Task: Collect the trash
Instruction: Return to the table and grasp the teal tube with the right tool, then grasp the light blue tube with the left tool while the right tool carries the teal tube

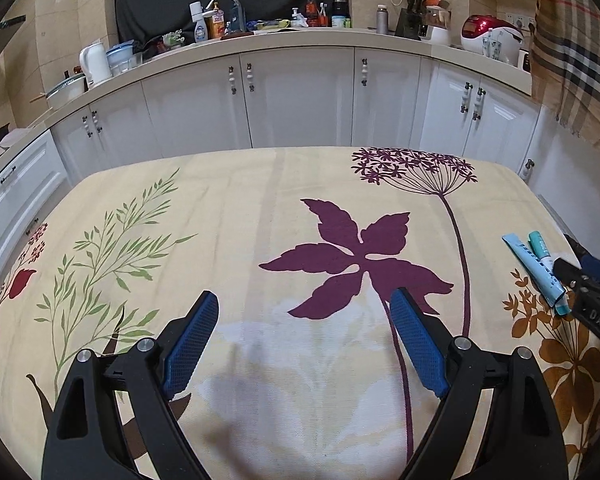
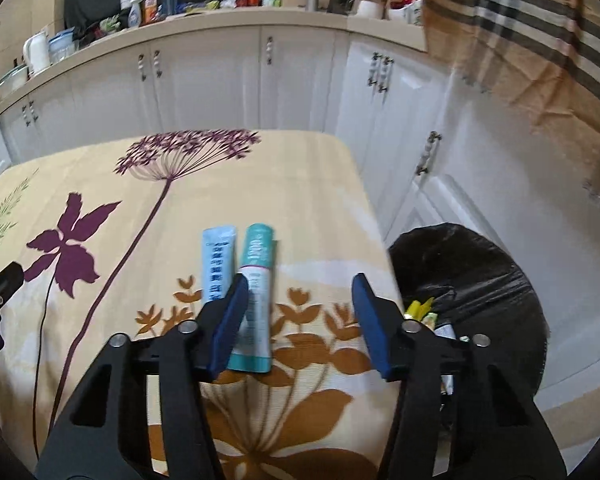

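Two flattened plastic tubes, one light blue point(image 2: 217, 266) and one teal-and-white point(image 2: 255, 300), lie side by side on the floral-cloth desk point(image 2: 308, 184), near its edge beside the black-lined trash bin point(image 2: 472, 280). Right gripper point(image 2: 300, 300): jaws apart, gripping nothing, left finger above the teal tube. Left gripper point(image 1: 304, 320): wide, empty, well apart from both tubes.

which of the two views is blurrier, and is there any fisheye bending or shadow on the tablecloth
Right wrist view is softer: motion smear on the two tubes, cupboards and the black trash bag. Left wrist view is sharp. Both bend the counter edge into an arc with dark corners. Left wrist view shows a soft grey shadow on the tablecloth under the left gripper.
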